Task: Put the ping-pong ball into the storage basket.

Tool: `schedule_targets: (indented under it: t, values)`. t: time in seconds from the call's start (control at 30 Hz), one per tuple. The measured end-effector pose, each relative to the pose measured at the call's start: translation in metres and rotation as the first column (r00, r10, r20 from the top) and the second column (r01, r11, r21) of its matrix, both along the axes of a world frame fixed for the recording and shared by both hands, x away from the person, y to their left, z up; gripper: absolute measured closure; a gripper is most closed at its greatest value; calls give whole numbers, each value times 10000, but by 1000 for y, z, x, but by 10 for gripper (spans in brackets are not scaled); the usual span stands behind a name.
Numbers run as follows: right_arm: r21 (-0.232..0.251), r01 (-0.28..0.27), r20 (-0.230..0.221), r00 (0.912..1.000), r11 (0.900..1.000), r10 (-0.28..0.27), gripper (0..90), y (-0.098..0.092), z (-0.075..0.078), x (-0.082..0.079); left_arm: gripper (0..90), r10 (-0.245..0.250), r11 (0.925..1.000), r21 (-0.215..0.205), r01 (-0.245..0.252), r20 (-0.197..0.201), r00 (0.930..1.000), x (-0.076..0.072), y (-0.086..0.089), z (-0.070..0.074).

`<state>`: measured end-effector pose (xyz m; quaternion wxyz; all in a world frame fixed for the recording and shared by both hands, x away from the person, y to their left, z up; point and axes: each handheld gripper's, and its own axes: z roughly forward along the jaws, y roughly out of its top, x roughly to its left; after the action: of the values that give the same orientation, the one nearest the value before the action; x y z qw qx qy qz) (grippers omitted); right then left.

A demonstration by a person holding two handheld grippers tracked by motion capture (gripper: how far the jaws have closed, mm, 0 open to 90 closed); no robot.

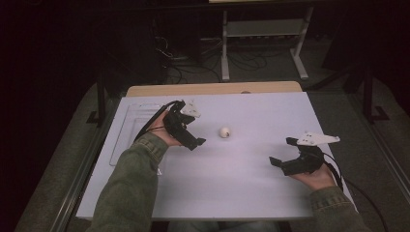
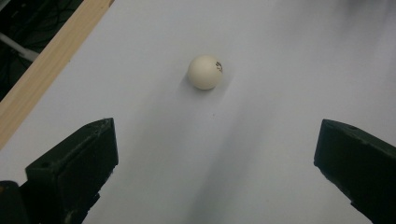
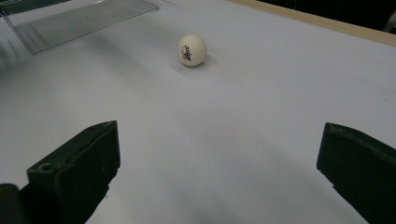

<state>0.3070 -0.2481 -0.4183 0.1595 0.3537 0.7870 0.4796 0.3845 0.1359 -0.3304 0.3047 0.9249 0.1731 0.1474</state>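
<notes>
A small white ball with a printed mark rests alone on the white tabletop. My left gripper is open just left of it and points at it, a short gap away. In the left gripper view the ball lies ahead of the wide-apart jaws of the left gripper, slightly left of centre. My right gripper is open farther off at the right, low over the table. In the right gripper view the ball sits well beyond the right gripper, whose jaws hold nothing.
A clear plastic tray lies flat at the table's left side, behind my left hand, and the same tray appears in the right gripper view. A wooden strip runs along the far edge. Beyond the table stand a rack frame and loose cables on the floor.
</notes>
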Motion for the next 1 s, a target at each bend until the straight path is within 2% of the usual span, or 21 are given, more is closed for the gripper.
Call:
schedule_targets:
  t: [0.93,1.0]
  values:
    - [-7,11,70,10000,10000,-11,0,0,0,-1,0,-694,9976,-23,694,-280,9972,14,-37,-15]
    - [1,13,63,10000,10000,-13,0,0,0,-1,0,-739,9972,123,743,-331,9967,16,-39,-16]
